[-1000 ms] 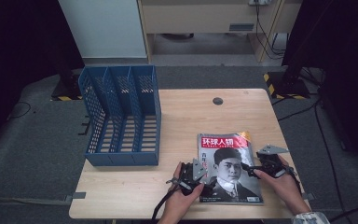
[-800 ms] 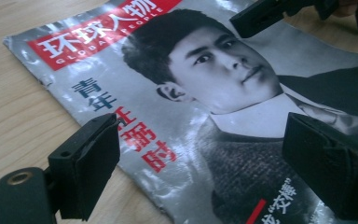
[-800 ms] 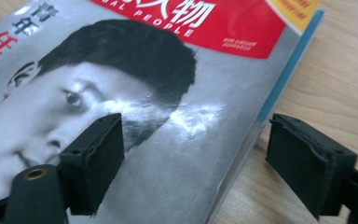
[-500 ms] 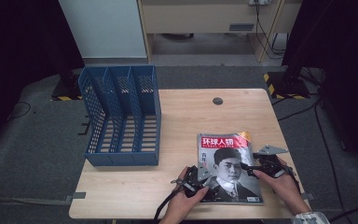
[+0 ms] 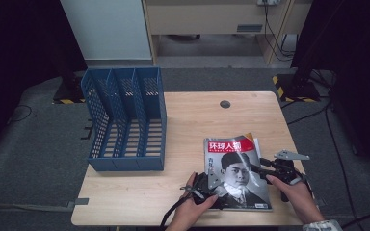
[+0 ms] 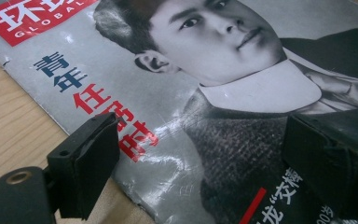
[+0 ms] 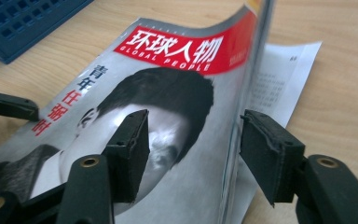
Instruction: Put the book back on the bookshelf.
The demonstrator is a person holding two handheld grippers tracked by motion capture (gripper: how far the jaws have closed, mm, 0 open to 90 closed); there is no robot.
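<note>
A magazine [image 5: 233, 166] with a red title band and a portrait cover lies flat at the table's front right. My left gripper [image 5: 215, 182] is at its lower left edge. In the left gripper view it [image 6: 205, 172] stands open, one jaw over the cover's left edge and the other over the cover [image 6: 233, 98]. My right gripper [image 5: 259, 168] is at the magazine's right side. In the right gripper view it [image 7: 196, 154] is open, its jaws either side of the raised right edge of the magazine [image 7: 168, 84], not closed on it. A loose inner page [image 7: 279, 79] lies beneath.
A blue three-slot file rack [image 5: 125, 120] lies on its back at the table's left; its corner [image 7: 23, 18] also appears in the right gripper view. A round cable hole [image 5: 225, 104] sits in the far middle of the wooden table [image 5: 197, 120]. Grey floor surrounds it.
My left gripper has edged right, onto the magazine's lower left edge. The right gripper has hardly moved at the magazine's right edge.
</note>
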